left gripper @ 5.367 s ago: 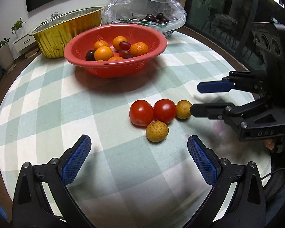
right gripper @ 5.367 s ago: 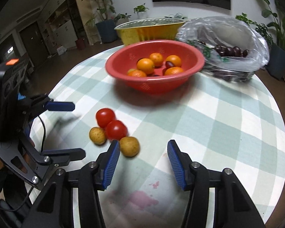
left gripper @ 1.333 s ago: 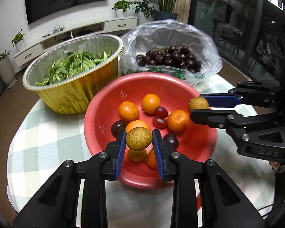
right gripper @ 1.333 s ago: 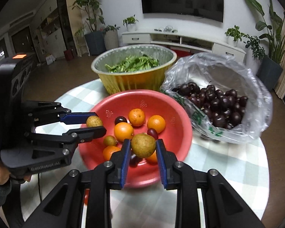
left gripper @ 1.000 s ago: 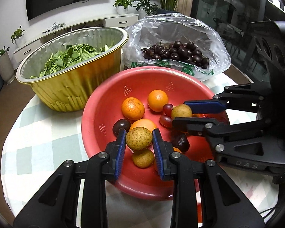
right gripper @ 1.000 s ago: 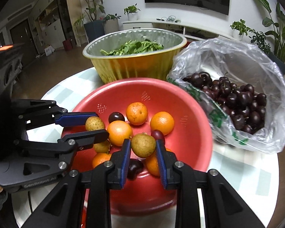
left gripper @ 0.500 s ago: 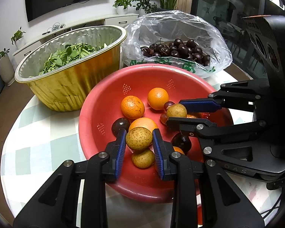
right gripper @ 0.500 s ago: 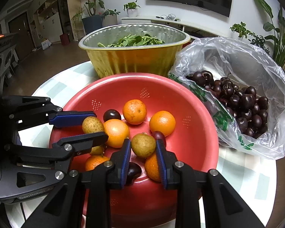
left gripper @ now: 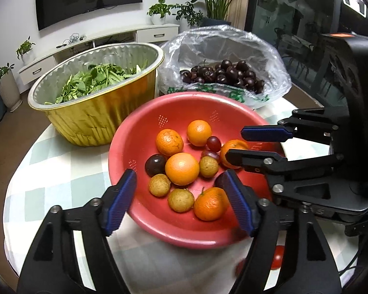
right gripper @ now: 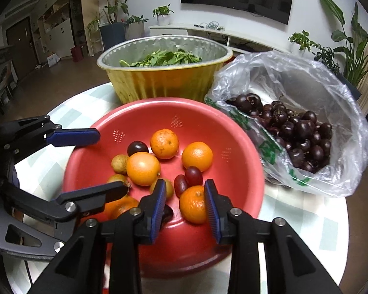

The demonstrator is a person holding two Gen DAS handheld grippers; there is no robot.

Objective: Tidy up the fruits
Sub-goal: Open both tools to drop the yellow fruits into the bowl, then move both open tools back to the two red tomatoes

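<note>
I find both my left gripper (left gripper: 181, 201) and right gripper (right gripper: 185, 203) with fingers spread and holding nothing over the near rim of the red bowl (left gripper: 135, 132), where oranges (left gripper: 182, 168), brown fruits (left gripper: 181, 200) and dark plums (left gripper: 155, 164) lie loose on the bench (left gripper: 49, 171).

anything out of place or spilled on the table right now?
Mostly tidy. Two red tomatoes lie on the checked tablecloth, outside the red plastic colander that holds the other fruit. Both grippers are open and empty. Nothing spilled.
</note>
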